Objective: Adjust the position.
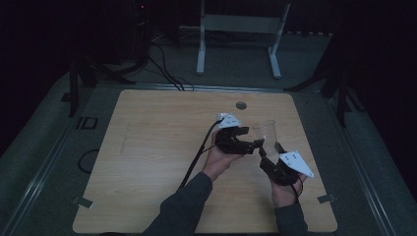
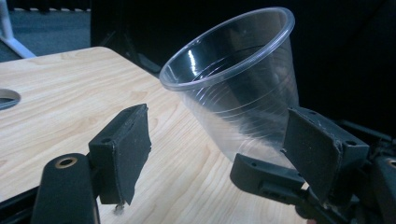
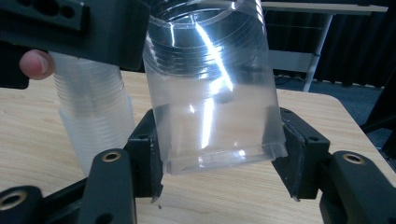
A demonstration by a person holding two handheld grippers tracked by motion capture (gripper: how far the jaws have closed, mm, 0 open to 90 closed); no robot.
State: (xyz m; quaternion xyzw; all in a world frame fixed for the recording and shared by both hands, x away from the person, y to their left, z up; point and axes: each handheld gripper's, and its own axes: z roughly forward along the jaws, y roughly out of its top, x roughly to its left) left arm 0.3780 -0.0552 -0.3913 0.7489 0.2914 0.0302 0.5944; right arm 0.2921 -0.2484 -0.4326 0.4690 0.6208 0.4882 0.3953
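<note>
One clear ribbed plastic cup [image 3: 212,88] sits pinched at its base in the right claw [image 3: 217,161], lifted above the wooden table [image 1: 157,162] near its right edge; the left claw [image 2: 224,154] gapes wide beside it.

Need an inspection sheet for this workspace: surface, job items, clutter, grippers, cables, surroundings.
Surface: wooden table, with a round hole near its far edge.
Job's things: clear cup, off the table and tilted; cup stack beside it, can't tell what holds it.
Clutter: nothing seen.
Grippers: right gripper has its jaws shut on the cup's base; left gripper has its jaws open, facing the cup.
Cables: black cable runs from the left gripper across the table; floor cables lie beyond the far edge.
Surroundings: dark room, grey floor, white frame behind the table.
</note>
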